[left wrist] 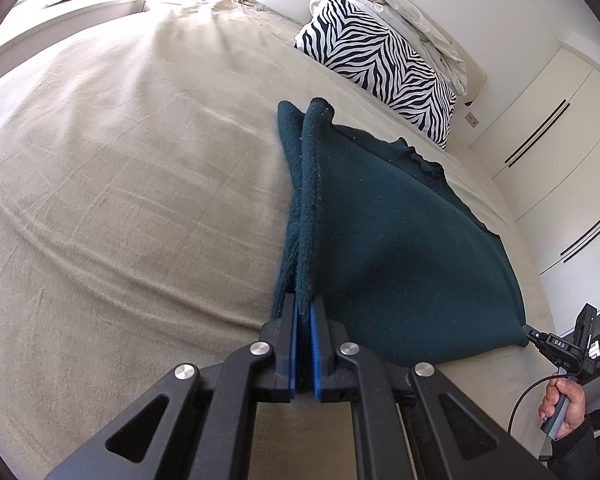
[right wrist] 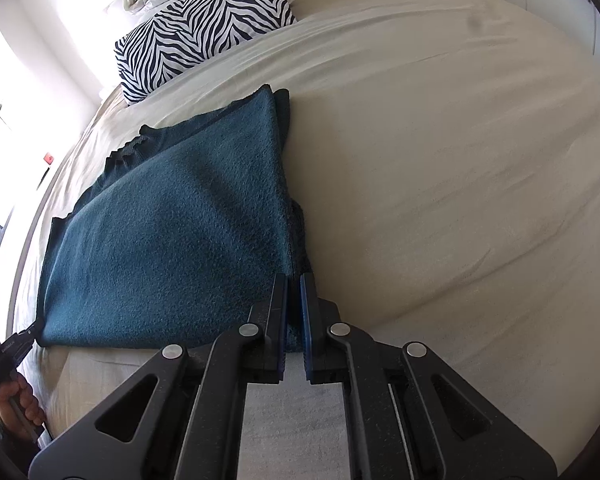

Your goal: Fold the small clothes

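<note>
The teal garment (right wrist: 172, 224) lies on the bed (left wrist: 120, 180), folded once. Left gripper (left wrist: 304, 312) and right gripper (right wrist: 294, 292) each clamp a near corner. Further folds likely remain.

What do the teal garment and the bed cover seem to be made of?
Teal garment: probably fleece or brushed knit; matte, fuzzy nap with lint specks, thick soft folds. Bed cover: probably woven cotton or linen, matte beige; fine weave lines and shallow creases show. The exact fibre of either cannot be told.
</note>
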`<action>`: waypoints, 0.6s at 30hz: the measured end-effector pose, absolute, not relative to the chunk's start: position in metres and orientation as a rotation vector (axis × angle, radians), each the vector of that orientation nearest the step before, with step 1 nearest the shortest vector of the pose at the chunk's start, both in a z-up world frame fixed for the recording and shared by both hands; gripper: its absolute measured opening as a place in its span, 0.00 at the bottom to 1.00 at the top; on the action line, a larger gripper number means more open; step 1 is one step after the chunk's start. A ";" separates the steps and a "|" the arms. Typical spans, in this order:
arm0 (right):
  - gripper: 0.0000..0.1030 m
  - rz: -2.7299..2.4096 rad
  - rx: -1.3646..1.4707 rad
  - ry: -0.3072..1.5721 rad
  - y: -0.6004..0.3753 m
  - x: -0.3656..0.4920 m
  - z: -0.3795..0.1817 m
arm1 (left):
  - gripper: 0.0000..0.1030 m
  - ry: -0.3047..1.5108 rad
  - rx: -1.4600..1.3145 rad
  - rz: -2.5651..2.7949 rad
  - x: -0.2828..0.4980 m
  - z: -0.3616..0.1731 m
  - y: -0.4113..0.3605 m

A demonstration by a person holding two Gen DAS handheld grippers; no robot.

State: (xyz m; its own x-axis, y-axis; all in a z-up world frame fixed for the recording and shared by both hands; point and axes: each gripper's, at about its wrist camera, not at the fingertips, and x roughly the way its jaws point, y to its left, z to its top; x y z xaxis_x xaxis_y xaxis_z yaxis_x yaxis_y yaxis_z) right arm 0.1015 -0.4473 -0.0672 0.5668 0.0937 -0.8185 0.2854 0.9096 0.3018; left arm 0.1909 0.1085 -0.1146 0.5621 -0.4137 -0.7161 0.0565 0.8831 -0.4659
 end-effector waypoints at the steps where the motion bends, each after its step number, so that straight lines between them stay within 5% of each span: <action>1: 0.05 -0.116 0.427 0.972 -0.447 0.102 -0.068 | 0.07 0.939 -0.419 -0.286 0.191 -0.115 0.108; 12: 0.08 -0.120 0.474 0.973 -0.451 0.104 -0.072 | 0.10 0.961 -0.501 -0.328 0.189 -0.118 0.119; 15: 0.23 -0.149 0.529 0.969 -0.461 0.101 -0.067 | 0.30 0.948 -0.455 -0.266 0.179 -0.102 0.122; 17: 0.32 -0.193 0.534 0.924 -0.468 0.096 -0.057 | 0.34 0.898 -0.422 -0.238 0.174 -0.085 0.124; 18: 0.45 -0.211 0.525 0.895 -0.469 0.094 -0.049 | 0.34 0.874 -0.394 -0.231 0.174 -0.075 0.122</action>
State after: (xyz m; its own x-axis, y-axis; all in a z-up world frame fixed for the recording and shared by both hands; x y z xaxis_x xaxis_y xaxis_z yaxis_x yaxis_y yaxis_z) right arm 0.0940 -0.4688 -0.0490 0.6156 0.0400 -0.7871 0.3873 0.8544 0.3464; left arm 0.1742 0.1216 -0.0747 0.6233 -0.3545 -0.6970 0.0368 0.9036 -0.4267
